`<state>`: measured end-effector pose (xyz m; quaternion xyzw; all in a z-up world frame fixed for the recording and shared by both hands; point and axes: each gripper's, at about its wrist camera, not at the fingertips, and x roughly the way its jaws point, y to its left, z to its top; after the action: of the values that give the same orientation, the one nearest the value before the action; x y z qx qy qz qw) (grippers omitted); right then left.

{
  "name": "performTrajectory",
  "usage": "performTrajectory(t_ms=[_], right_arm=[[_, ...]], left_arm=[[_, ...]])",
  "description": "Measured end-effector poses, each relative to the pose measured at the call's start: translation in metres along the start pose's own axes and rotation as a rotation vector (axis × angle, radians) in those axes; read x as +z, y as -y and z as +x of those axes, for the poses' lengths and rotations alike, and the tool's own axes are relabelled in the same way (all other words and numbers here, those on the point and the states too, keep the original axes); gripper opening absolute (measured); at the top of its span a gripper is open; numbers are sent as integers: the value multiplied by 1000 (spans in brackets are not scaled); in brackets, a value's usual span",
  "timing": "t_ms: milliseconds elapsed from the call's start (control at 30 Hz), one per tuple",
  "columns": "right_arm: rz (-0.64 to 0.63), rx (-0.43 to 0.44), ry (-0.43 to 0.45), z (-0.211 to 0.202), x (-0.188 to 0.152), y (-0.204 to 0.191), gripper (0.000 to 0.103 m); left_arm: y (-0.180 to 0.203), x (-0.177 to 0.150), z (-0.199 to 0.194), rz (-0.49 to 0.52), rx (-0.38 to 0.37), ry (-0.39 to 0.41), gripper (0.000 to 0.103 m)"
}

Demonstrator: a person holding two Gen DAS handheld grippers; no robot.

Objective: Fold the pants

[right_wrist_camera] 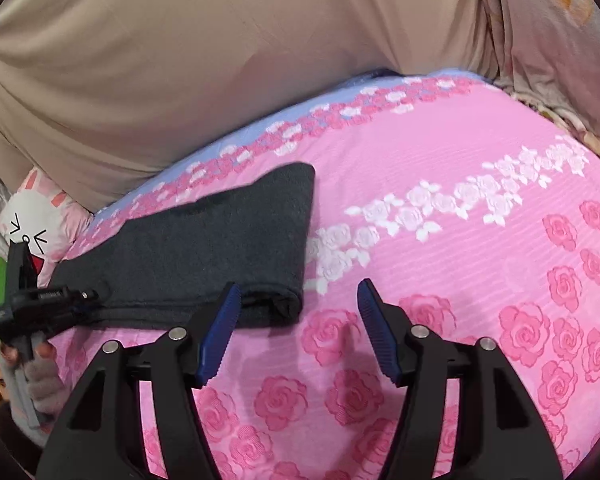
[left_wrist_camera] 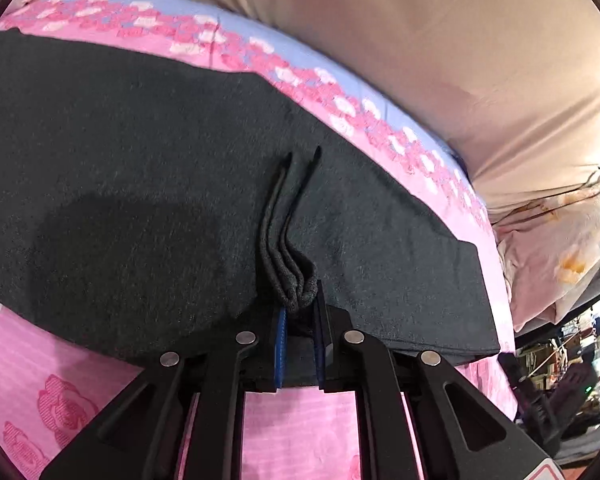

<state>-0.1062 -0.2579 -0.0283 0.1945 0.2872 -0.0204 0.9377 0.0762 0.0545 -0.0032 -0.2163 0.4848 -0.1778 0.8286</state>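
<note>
Both views evenly lit, w/ glare at the far right of the left view. Soft shadow on dark pants [left_wrist_camera: 148,184]. Fisheye bending, dark vignette corners; slight motion blur at edges.

A home bedroom; a rose-patterned pink bedspread [right_wrist_camera: 440,248] lies below a beige headboard [right_wrist_camera: 200,60].

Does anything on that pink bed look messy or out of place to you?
Only one thing: the dark pants lie flat except at the near edge, where the left gripper has pinched the cloth into a bunched ridge. The right gripper is open, holding nothing.
</note>
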Motion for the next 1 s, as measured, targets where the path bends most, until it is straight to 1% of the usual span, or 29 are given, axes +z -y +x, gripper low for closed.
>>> performTrajectory(t_ms=[33,67,100,133,167,200,233,267,300,367,400,467,500,533,567,600,633,700,733,767,800,833,867,900,933,1000], right_arm=[[-14,10,9,0,2,-5,59],[-37,15,9,2,3,-12,56],[-63,14,-2,7,3,-17,44],[-92,2,-30,16,2,-23,39],[-119,-34,-81,28,0,-27,32],[-113,-84,-155,44,-1,-25,28],[-97,-91,-156,46,1,-23,26],[-91,-102,-153,44,4,-22,20],[-78,-110,-147,41,6,-20,18],[-50,-80,-115,33,7,-20,18],[-54,-81,-117,33,6,-20,18],[-72,-116,-144,43,0,-19,18],[-54,-104,-145,44,-1,-15,18],[-42,-99,-129,40,1,-13,18],[-45,-103,-120,38,2,-13,19],[-58,-116,-104,33,1,-15,20],[-64,-115,-86,28,0,-17,21],[-93,-101,-50,20,-1,-24,21],[-119,-105,-32,17,-1,-30,21],[-137,-110,-27,17,-2,-34,21],[-152,-113,-27,20,-3,-38,22],[-155,-114,-33,23,-4,-41,24],[-150,-111,-44,26,-4,-42,29],[-131,-105,-49,28,-3,-42,36],[-108,-105,-46,29,-2,-40,41],[-54,-112,-45,30,1,-32,51]], left_arm=[[0,1,0,3,-2,1,9],[-1,1,1,3,-4,0,10],[-4,-2,0,-2,-10,0,10],[-6,-1,0,-10,-22,1,10],[-8,-2,-1,-13,-29,1,11],[-9,-3,-1,-15,-35,0,12],[-10,-3,-1,-20,-40,1,12],[-11,-3,-2,-22,-43,1,12],[-11,-3,-2,-20,-44,1,13],[-14,-5,-7,-14,-42,4,13],[-14,-6,-8,-9,-38,7,13],[-12,-7,-15,1,-32,37,15],[-11,-7,-23,2,-44,65,17],[-15,-7,-36,-5,-60,113,17],[-20,-7,-49,-16,-61,157,18],[-26,-6,-62,-29,-56,196,25],[-41,-5,-81,-60,-36,246,28],[-69,-2,-110,-118,5,309,28],[-94,1,-132,-176,52,347,29],[-109,3,-143,-210,76,365,30],[-126,5,-156,-249,98,386,33],[-150,6,-171,-310,134,412,37],[-165,7,-179,-353,159,424,39],[-181,8,-185,-394,169,428,46],[-199,9,-189,-446,161,421,50],[-221,8,-189,-524,124,408,51]])
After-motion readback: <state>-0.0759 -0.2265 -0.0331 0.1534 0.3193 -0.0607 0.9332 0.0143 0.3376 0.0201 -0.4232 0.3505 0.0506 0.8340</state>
